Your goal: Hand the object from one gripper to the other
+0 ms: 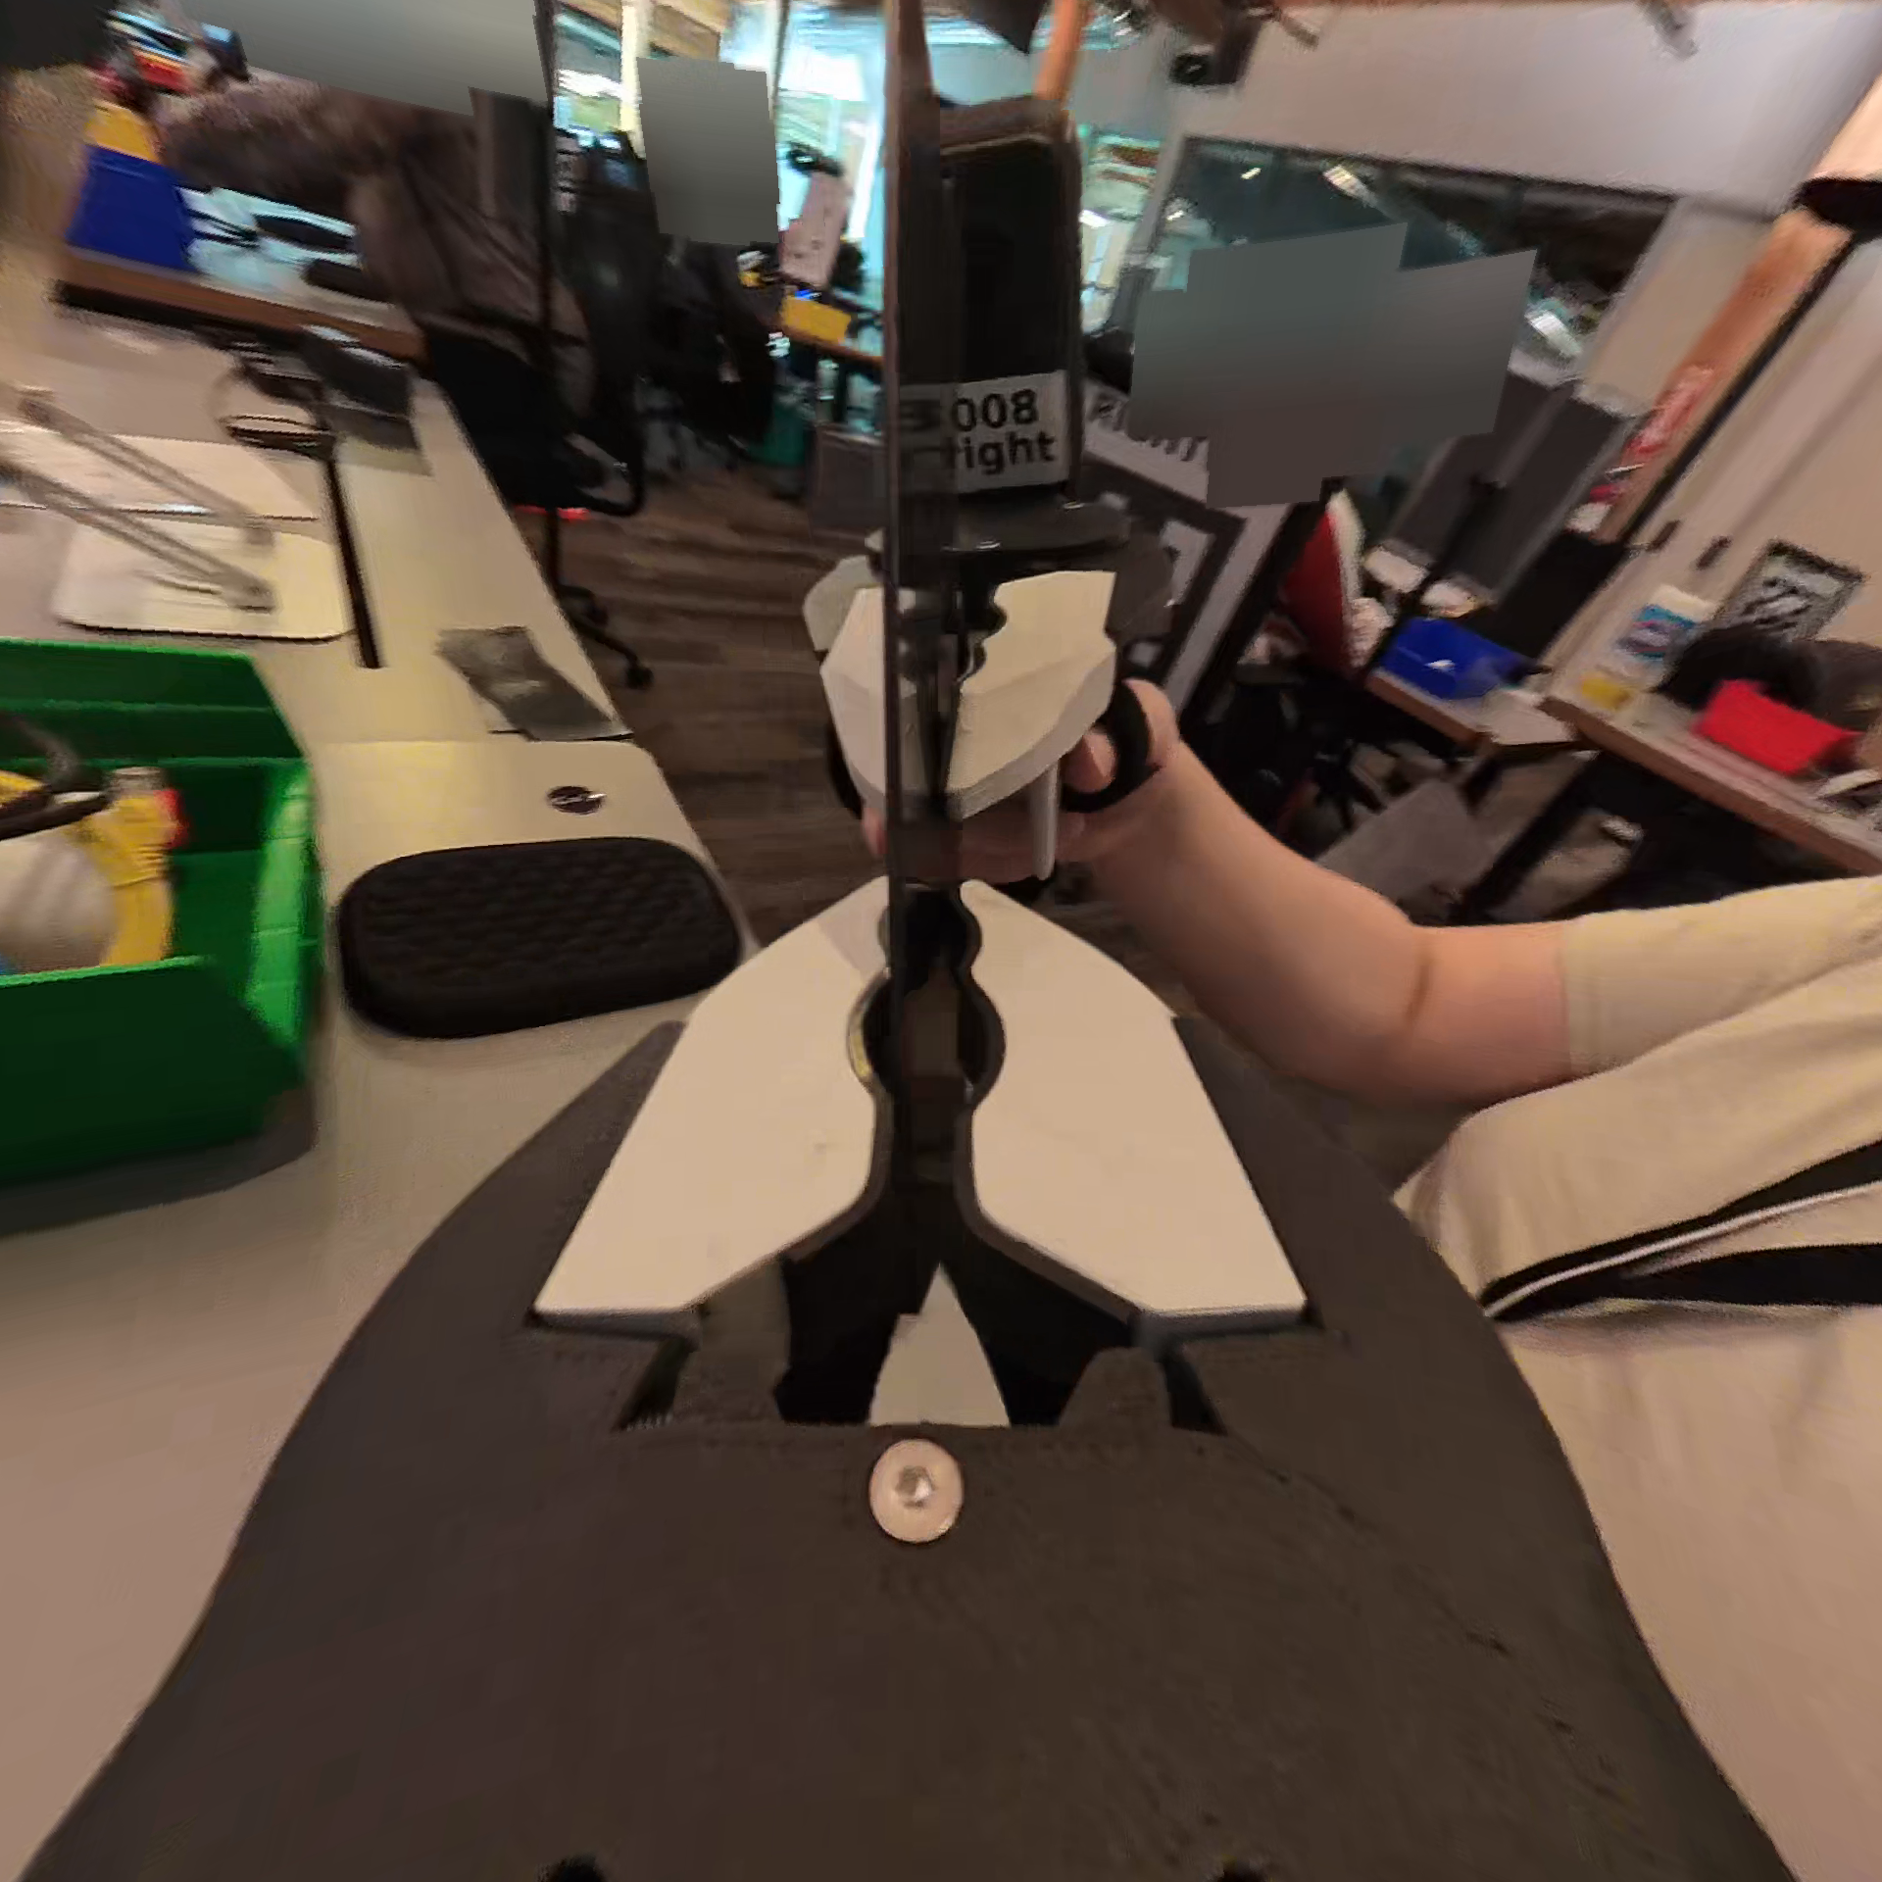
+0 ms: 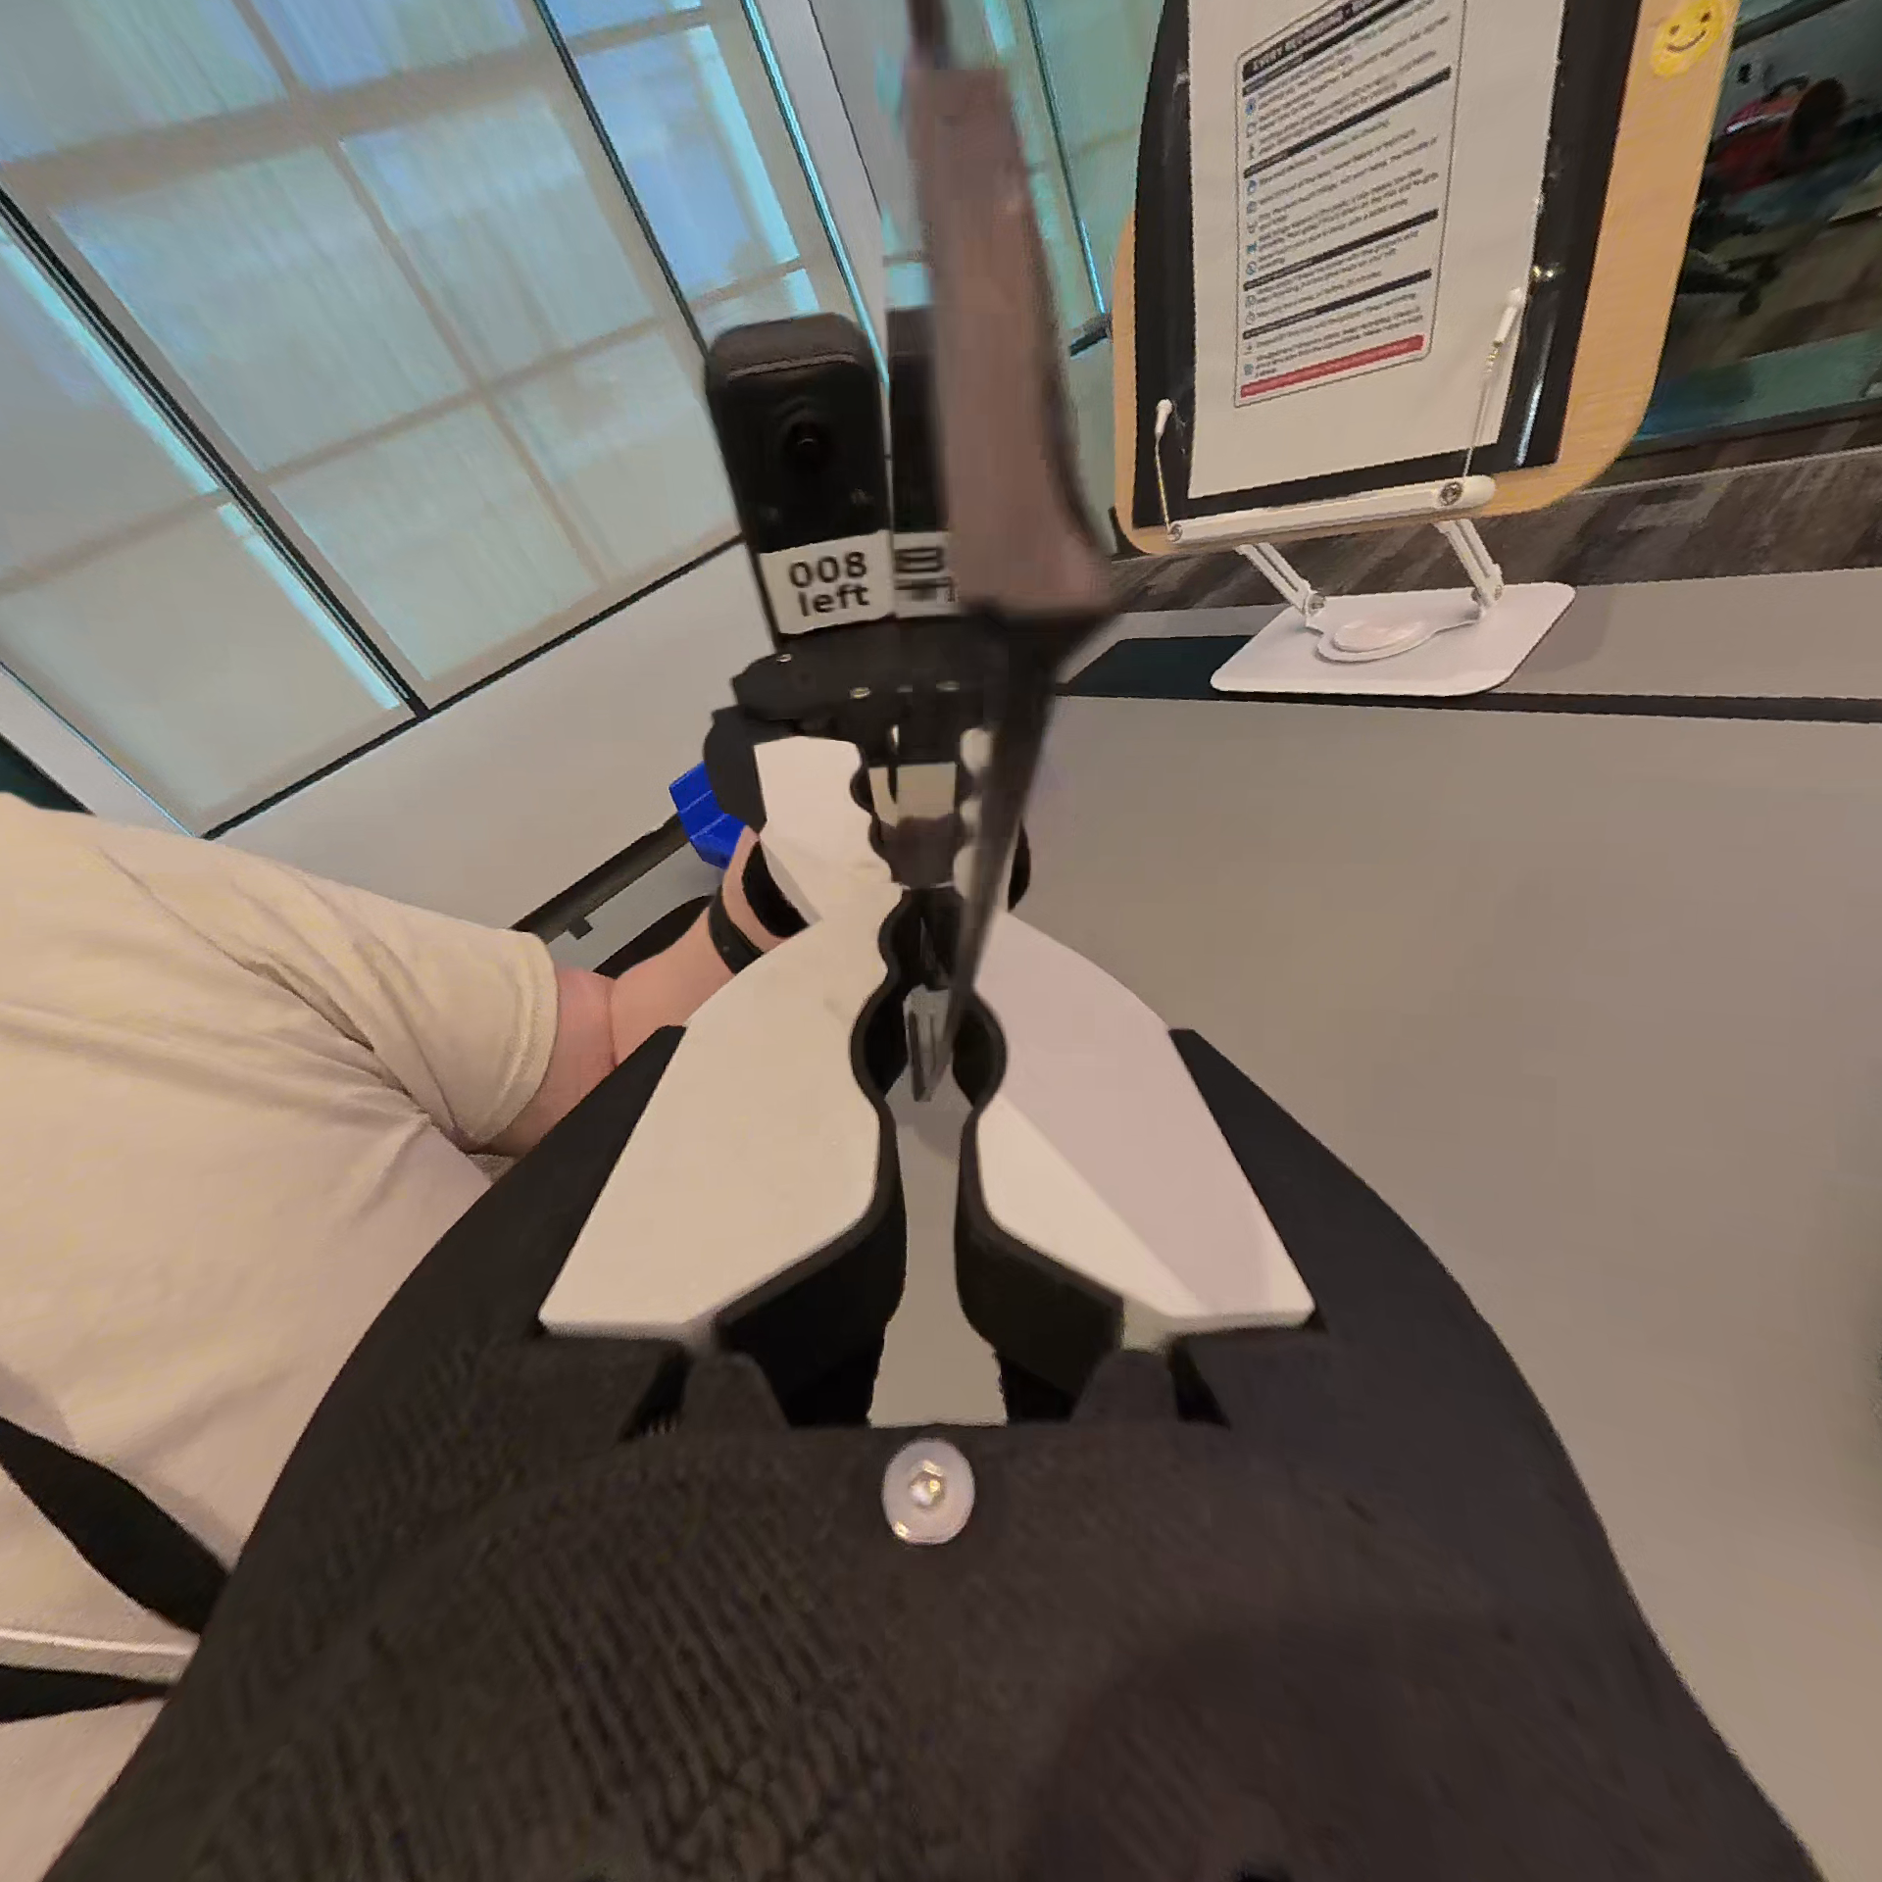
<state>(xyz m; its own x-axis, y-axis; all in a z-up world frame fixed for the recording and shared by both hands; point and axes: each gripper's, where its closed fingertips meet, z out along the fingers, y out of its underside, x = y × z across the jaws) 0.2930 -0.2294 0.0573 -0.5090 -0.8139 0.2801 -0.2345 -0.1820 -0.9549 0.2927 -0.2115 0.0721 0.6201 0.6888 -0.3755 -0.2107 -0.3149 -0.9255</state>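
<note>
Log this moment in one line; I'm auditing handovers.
phase: mid-handover | left gripper: shut on dark flat tool | right gripper: jaws around tool, grip unclear

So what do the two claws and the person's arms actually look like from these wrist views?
Both match: the left claw and the right claw each have white, wavy-edged fingers set in a textured black body with a silver screw at the centre. Each carries a black camera with a white label. The person wears a cream short-sleeved shirt with black stripes, and black finger loops on the handles.
</note>
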